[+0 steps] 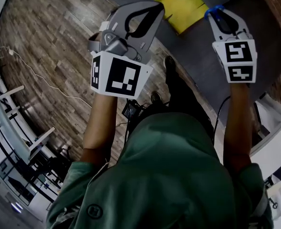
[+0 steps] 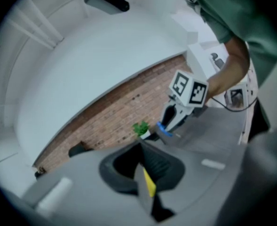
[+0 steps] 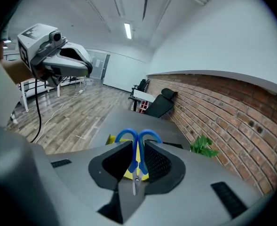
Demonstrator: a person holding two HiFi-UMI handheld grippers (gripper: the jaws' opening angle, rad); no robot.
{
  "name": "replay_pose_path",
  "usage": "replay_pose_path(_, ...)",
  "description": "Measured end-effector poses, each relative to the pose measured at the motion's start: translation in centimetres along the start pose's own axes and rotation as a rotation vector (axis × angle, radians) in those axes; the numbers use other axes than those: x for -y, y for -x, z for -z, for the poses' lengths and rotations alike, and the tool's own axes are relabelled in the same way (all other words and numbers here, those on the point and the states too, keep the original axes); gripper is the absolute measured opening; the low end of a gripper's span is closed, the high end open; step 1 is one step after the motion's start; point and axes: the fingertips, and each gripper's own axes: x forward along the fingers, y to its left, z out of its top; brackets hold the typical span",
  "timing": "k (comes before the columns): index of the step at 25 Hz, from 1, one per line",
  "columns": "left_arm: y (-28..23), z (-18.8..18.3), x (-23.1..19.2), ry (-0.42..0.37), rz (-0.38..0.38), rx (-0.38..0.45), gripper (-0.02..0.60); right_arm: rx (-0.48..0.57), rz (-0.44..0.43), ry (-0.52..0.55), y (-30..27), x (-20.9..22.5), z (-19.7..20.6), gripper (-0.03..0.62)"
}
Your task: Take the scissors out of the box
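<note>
The right tool [image 3: 137, 144] is clamped on the blue-handled steel scissors [image 3: 134, 171] — blade tips point back toward the camera and the handle loops stick out past the jaw tips. In the head view it sits at 1 o'clock over the dark grey worktop [image 1: 197, 56], with the flat yellow box [image 1: 183, 1] just at its 9 o'clock. The left tool [image 1: 152, 8], at 11 o'clock, has its jaws drawn together on nothing — held up near the worktop's edge.
</note>
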Motion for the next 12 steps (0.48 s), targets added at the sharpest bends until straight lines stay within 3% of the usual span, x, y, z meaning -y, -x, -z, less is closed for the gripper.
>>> replay_pose_path(12, -3.3, -2.6, 4.8, -0.047, 0.125, 0.04, 0.0, -0.085, 0.088, -0.112, 3.2, 2.3, 8.5, 0.077)
